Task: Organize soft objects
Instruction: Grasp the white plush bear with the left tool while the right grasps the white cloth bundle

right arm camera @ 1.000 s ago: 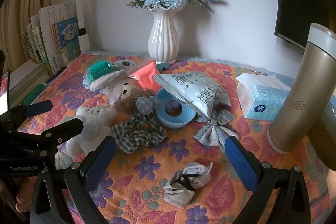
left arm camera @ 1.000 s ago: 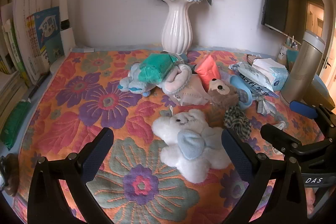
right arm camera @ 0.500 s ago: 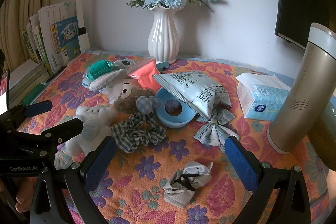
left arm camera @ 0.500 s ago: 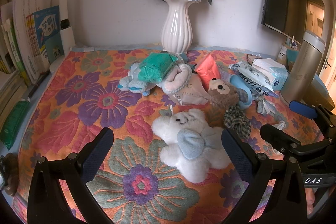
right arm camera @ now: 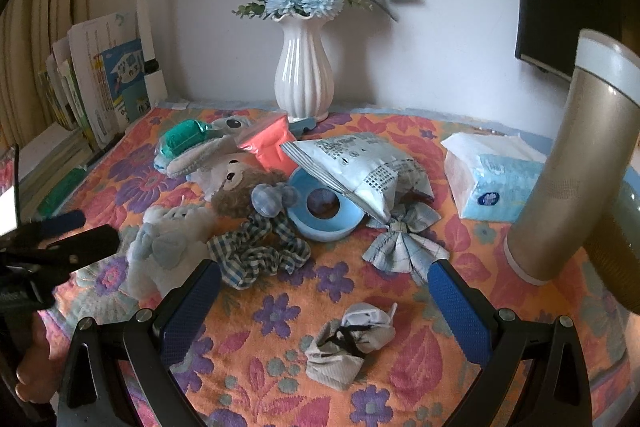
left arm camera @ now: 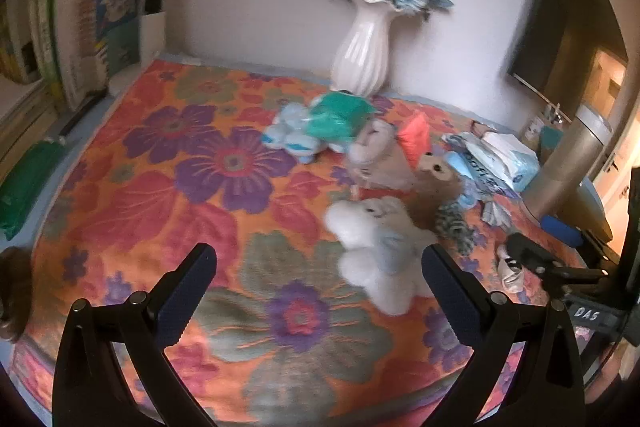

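Two hand-held grippers are in view, the left one (left arm camera: pixel 318 269) and the right one (right arm camera: pixel 324 281), each with two fingers spread apart.

Three plush toys lie on the tabletop (right arm camera: pixel 404 379): one white plush (right arm camera: pixel 168 247) at 9 o'clock, one brown bear (right arm camera: pixel 236 193) and one grey-blue plush (right arm camera: pixel 208 147) towards 11 o'clock.

There is one checked scrunchie (right arm camera: pixel 260 251), one checked bow (right arm camera: pixel 404 247), one crumpled white sock (right arm camera: pixel 348 341) at 6 o'clock, one blue tape ring (right arm camera: pixel 324 207), one printed pouch (right arm camera: pixel 360 167), one tissue pack (right arm camera: pixel 492 179) at 3 o'clock, one flask (right arm camera: pixel 568 163) and one white vase (right arm camera: pixel 304 71) at 12 o'clock.
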Motion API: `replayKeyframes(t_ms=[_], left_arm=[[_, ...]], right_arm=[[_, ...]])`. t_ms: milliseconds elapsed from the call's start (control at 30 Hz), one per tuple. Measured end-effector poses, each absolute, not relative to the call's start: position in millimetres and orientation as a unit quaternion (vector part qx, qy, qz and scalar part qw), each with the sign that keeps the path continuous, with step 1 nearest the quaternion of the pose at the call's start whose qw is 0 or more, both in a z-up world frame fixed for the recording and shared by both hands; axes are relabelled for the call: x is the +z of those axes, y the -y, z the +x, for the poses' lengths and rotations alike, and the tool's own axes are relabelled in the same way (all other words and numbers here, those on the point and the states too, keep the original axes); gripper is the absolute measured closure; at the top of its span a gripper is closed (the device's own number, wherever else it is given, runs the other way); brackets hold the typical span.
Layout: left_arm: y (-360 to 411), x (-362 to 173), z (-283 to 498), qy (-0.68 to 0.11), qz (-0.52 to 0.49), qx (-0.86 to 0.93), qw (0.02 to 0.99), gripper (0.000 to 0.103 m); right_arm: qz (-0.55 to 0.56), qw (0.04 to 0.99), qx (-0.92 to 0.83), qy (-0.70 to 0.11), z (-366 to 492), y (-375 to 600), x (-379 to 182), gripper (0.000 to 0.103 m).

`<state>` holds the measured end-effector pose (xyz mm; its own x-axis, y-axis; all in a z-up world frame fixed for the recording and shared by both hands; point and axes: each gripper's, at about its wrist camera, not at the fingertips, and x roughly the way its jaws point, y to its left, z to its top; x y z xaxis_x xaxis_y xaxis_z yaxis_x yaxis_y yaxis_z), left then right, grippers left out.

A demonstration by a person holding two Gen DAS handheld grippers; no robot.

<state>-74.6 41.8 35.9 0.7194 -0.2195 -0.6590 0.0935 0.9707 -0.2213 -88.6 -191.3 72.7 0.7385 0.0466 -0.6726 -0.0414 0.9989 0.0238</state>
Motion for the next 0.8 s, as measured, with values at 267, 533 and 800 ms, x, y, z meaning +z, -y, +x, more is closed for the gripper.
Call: replayKeyframes(t_ms=[267,533,800], left_arm=[[-6,32,-53,-0.411,-0.064,-0.127,0.9,0.001],[14,17,-38,-0.438,-0.054,-0.125,0.889,0.004],[10,9,-36,-0.452,-0.09,-0.165,0.872,0.053]], right_arm=[[0.071,0.911,0.04,-0.403,-100,240,68,0.0],[0.08,0.884,0.037,-0.459,-94,242,50,0.005],[0.043,0.884,0.037,-0.465,-82,223,39,0.048]])
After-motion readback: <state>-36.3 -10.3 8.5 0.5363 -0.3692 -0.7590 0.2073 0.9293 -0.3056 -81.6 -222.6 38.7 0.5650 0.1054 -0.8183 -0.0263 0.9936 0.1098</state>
